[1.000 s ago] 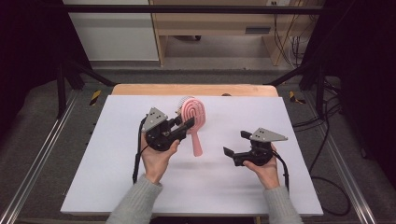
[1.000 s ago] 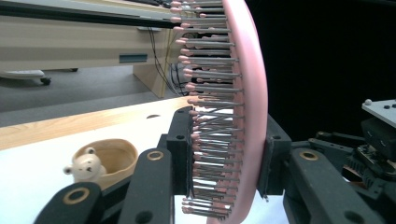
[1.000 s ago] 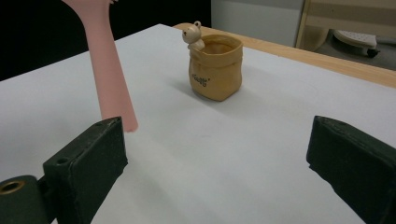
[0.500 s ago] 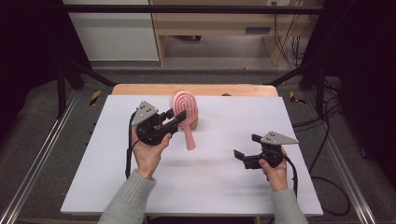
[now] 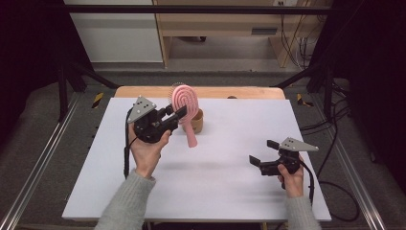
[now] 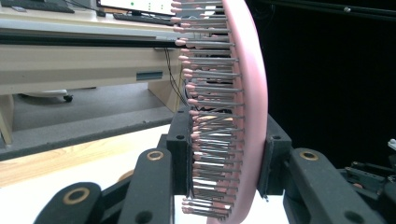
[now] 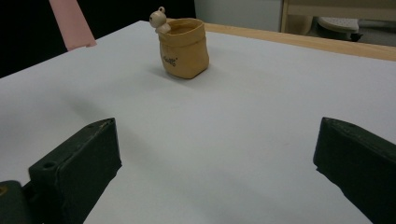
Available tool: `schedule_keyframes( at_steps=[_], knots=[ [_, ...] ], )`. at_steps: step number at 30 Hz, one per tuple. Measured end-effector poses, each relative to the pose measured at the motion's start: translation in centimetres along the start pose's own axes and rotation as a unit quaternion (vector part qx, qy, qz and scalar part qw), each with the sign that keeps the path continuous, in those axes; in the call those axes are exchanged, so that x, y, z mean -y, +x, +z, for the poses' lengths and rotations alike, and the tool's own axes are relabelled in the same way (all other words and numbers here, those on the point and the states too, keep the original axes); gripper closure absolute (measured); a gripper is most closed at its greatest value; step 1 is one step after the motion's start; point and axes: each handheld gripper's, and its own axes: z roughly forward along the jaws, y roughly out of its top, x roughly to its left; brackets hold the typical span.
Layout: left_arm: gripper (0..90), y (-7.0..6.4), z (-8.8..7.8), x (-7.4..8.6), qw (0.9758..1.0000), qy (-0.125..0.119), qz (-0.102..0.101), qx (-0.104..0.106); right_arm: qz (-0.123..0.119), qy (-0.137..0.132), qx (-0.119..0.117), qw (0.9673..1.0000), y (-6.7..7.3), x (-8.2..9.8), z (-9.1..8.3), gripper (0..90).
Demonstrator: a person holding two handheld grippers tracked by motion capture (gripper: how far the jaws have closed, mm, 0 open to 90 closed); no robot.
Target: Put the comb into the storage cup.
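Pink oval hairbrush (image 5: 185,101), lifted off the table, handle hanging down, bristles facing away

my two black two-jaw grippers (image 5: 178,113) (image 5: 262,152) wear grey three-cornered plates and trailing black cables (brass-ringed pivots); my sleeves (image 5: 125,203) are grey knit.

Left hand-held gripper (image 5: 176,114) clamped, right hand-held gripper (image 5: 262,152) agape

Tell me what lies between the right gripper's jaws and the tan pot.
Nothing: the right gripper view shows bare white table between the right gripper, jaws open, and the tan pot.
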Motion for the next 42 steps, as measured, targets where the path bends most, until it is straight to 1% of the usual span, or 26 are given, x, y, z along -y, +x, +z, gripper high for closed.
schedule_keyframes(
  at_steps=[2,3,8,16,22,27,32,42],
  knots=[
    [64.3,0.0,0.0,-0.1,1.0,-0.001,-0.001,0.0,0.003,-0.002,-0.003,1.0,-0.1,0.0,-0.1,1.1],
    [64.3,0.1,-0.1,-0.3,1.0,-0.003,0.0,-0.001,0.004,-0.004,-0.006,1.0,-0.3,0.2,-0.3,1.1],
    [64.3,0.1,-0.1,-0.8,1.0,-0.005,0.003,-0.001,0.007,-0.003,-0.005,1.0,-0.8,0.6,-0.7,0.9],
    [64.2,0.0,-0.1,-1.9,0.9999,-0.012,0.01,-0.002,0.006,-0.004,-0.005,1.0,-0.9,0.7,-0.9,0.7],
    [64.2,0.3,0.1,-2.7,0.9998,-0.017,0.012,-0.005,0.004,0.0,-0.004,1.0,-0.9,0.8,-0.8,0.7],
    [64.2,0.6,0.5,-3.4,0.9997,-0.019,0.014,-0.008,0.003,-0.001,-0.002,1.0,-0.9,0.8,-0.9,0.7],
    [64.3,0.8,0.9,-3.7,0.9997,-0.019,0.014,-0.01,0.003,-0.002,-0.004,1.0,-0.9,0.8,-0.9,0.7],
    [64.2,1.3,2.5,-4.2,0.9995,-0.014,0.017,-0.021,0.002,-0.002,-0.004,1.0,-0.9,0.8,-0.9,0.7]
  ],
)
